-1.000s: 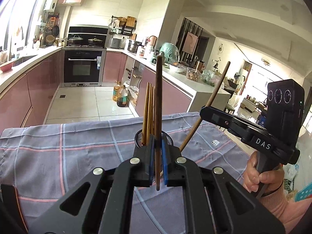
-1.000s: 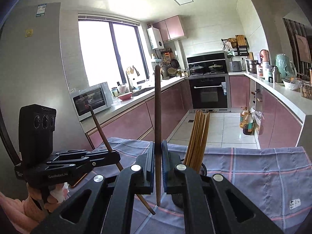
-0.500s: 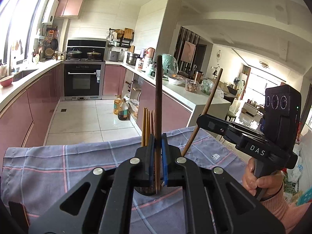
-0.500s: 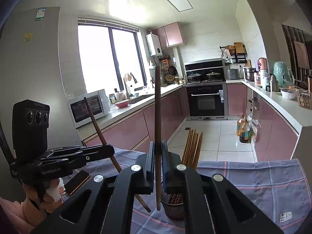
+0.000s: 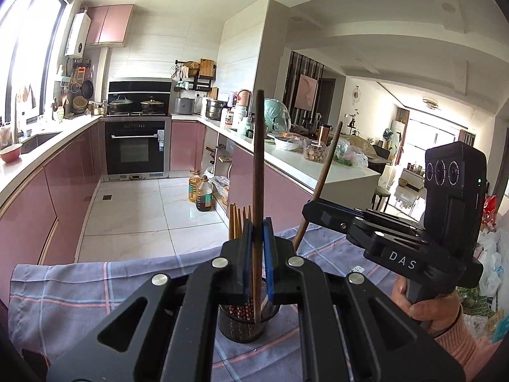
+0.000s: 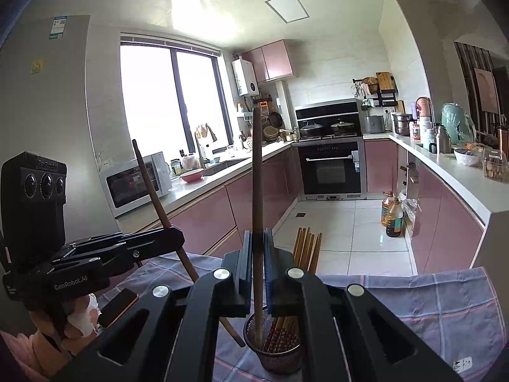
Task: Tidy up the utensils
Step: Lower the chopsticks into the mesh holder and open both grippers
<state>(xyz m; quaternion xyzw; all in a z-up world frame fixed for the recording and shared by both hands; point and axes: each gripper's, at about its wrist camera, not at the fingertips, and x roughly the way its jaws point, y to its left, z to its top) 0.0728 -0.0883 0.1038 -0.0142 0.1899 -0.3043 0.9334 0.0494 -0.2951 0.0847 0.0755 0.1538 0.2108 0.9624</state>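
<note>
now the checked cloth [image 5: 79, 289] and the mesh cup [image 5: 243, 324] sit lower in both views than a moment ago, because both hands have lifted up a bit. the left gripper [image 5: 257, 254] is squeezed tight on a dark chopstick [image 5: 258, 175], and the right gripper [image 6: 258, 264] is squeezed tight on its own dark chopstick [image 6: 257, 175], each one standing up with its bottom tip right over the cup where the light chopsticks [image 6: 307, 248] already stand. so i think both sticks are lined up to drop in, but they are not let go yet.
</note>
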